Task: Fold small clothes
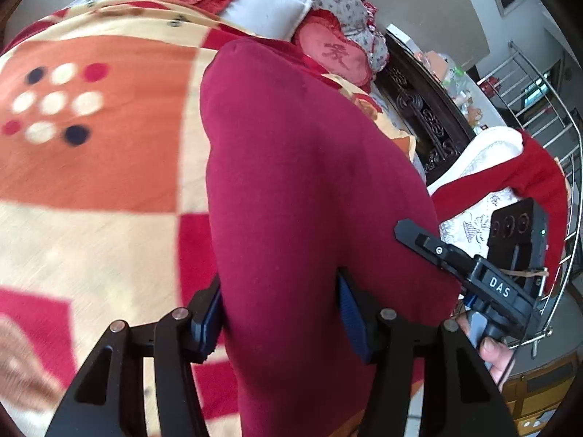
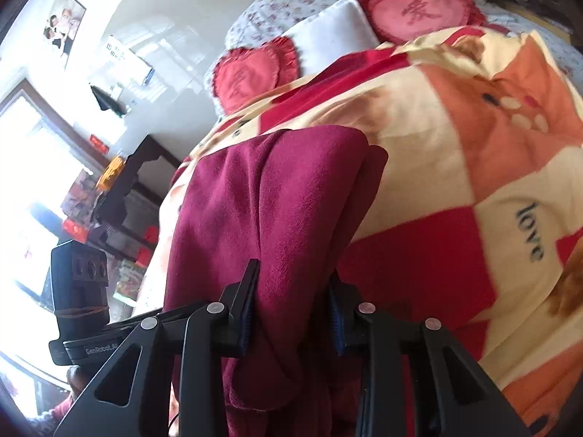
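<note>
A dark red garment point(image 1: 302, 182) is stretched over the patterned blanket point(image 1: 91, 167) on the bed. My left gripper point(image 1: 280, 313) is shut on one edge of the garment, cloth bunched between its blue pads. My right gripper point(image 2: 291, 313) is shut on another edge of the same garment point(image 2: 277, 196), which hangs in folds in front of it. The right gripper's body also shows at the right of the left wrist view point(image 1: 484, 273). The garment hides the fingertips of both grippers.
Heart-shaped red cushions point(image 2: 251, 73) and a white pillow point(image 2: 328, 36) lie at the head of the bed. A dark carved cabinet point(image 1: 426, 120) stands beside the bed. A bright red cloth point(image 1: 510, 178) lies on a white seat. A metal railing point(image 1: 546, 109) is behind.
</note>
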